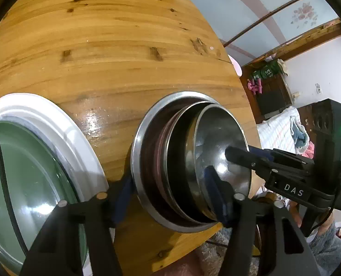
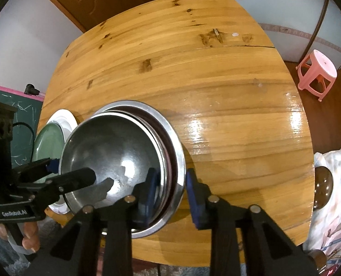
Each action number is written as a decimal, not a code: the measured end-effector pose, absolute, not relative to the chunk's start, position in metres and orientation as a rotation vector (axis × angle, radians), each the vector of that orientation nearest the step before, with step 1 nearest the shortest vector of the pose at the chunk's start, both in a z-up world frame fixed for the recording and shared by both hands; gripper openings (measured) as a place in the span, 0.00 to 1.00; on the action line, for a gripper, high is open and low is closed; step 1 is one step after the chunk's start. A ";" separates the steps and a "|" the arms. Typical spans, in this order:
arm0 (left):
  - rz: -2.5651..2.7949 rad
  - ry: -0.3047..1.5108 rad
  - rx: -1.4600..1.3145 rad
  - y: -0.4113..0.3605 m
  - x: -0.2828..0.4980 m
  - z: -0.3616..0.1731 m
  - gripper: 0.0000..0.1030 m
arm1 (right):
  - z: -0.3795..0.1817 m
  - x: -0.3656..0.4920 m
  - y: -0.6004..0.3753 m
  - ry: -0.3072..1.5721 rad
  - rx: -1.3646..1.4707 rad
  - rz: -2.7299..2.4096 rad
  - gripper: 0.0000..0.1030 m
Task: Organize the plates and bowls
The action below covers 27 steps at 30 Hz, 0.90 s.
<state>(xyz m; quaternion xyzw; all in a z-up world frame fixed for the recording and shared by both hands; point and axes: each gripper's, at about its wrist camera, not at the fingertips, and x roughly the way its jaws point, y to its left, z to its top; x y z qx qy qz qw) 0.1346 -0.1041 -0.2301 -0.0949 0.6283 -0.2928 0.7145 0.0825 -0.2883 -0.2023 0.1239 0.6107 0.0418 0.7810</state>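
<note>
Two grippers straddled opposite walls of one stack of nested stainless-steel bowls (image 1: 139,142), which sat at the near edge of the varnished wooden table (image 1: 101,46). The right gripper (image 2: 172,193) was clamped across the stack's wall, one blue pad inside and one against the outer rim. The left gripper (image 1: 170,197) had its pads set likewise, though whether they pressed could not be told.

A pale green round plate (image 1: 20,161) lay on a white round plate (image 1: 62,124) by the table's left edge.

Only the left wrist view showed "DAS" printed on the right gripper. Only the right wrist view showed "GenRobot.AI" on the left gripper, the hand (image 2: 30,237) holding it, and a pink plastic stool (image 2: 317,69).
</note>
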 end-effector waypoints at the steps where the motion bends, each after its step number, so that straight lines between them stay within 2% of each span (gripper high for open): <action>1: -0.650 1.392 -0.212 -0.103 0.135 -0.230 0.55 | -0.202 0.082 -0.288 1.319 0.262 0.089 0.24; 6: -0.640 1.399 -0.203 -0.099 0.134 -0.230 0.48 | -0.202 0.083 -0.287 1.323 0.257 0.090 0.27; 27: -0.594 1.406 -0.191 -0.096 0.128 -0.223 0.41 | -0.197 0.082 -0.278 1.336 0.238 0.067 0.27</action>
